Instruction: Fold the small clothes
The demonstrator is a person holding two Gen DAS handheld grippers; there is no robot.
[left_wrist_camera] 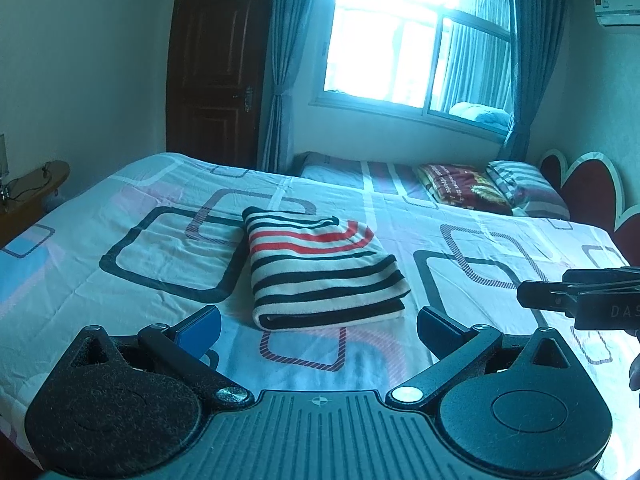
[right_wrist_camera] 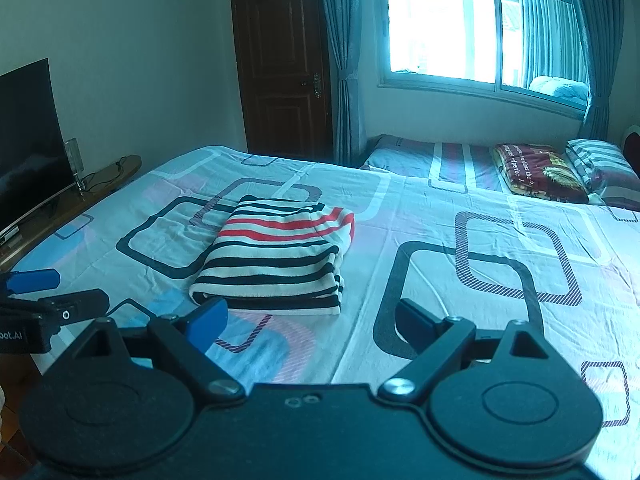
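The bed (left_wrist_camera: 120,216) wore a sheet printed with rounded squares, and a folded striped garment (left_wrist_camera: 320,272) lay flat upon it, mid-sheet.

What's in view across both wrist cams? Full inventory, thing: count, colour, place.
striped garment: 1, white with black and red stripes, folded, mid-bed ahead of both grippers
bed sheet: 1, pale with dark square outlines, covers the bed
folded blanket: 1, dark red and yellow, far right by the pillow
pillow: 1, striped grey and maroon, at the headboard
headboard: 1, red with white edge, far right
door: 1, dark brown, closed, back wall
window: 1, bright, teal curtains either side
TV: 1, black, on the left sideboard
air conditioner: 1, white, upper right wall
left gripper: 1, black with blue pads, open, empty
right gripper: 1, same, open, empty
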